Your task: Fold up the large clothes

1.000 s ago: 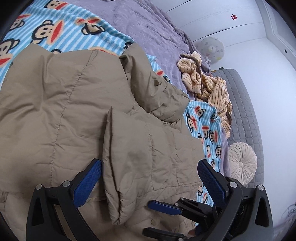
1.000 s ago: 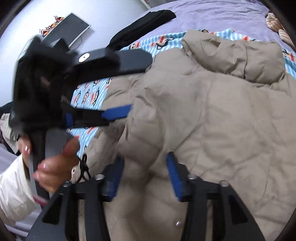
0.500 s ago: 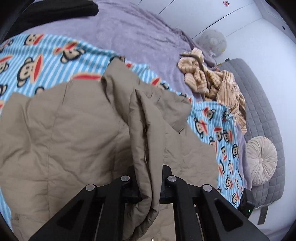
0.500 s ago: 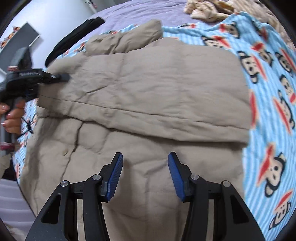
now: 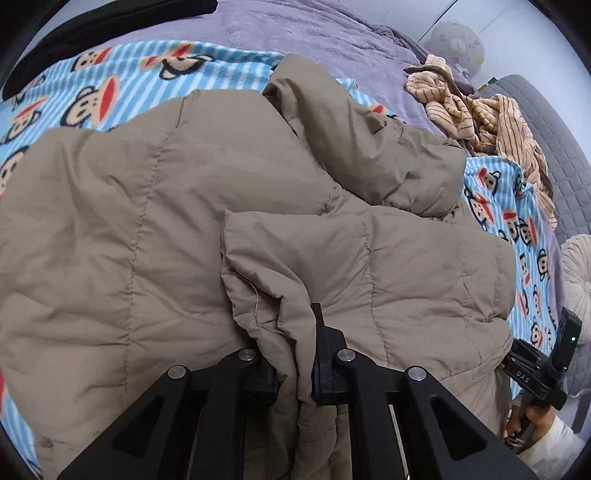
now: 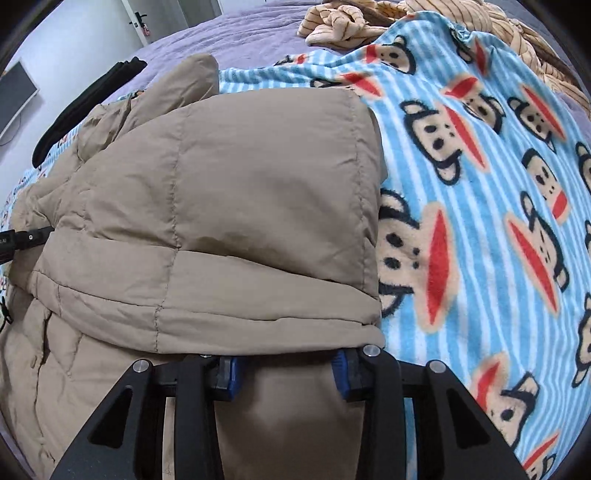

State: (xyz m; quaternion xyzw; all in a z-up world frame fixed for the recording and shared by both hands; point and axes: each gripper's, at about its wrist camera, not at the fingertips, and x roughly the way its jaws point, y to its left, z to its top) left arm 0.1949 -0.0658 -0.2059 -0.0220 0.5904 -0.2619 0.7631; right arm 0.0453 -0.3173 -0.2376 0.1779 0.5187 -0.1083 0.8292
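A large tan quilted jacket lies spread on a blue striped monkey-print blanket. My left gripper is shut on a bunched fold of the jacket near its front edge. In the right wrist view the jacket fills the left and middle. My right gripper is low against it, its jaws apart and a folded edge of the jacket lying over the blue pads. The right gripper's body shows at the far right of the left wrist view, beside the jacket's edge.
A purple bedspread lies under the blanket. A striped tan garment is heaped at the back right. A black garment lies at the far left. A round cushion and a grey headboard stand right.
My left gripper closed on the jacket fold and has lowered it onto the jacket. My right gripper has moved down and forward to the folded edge, which now covers its fingertips.
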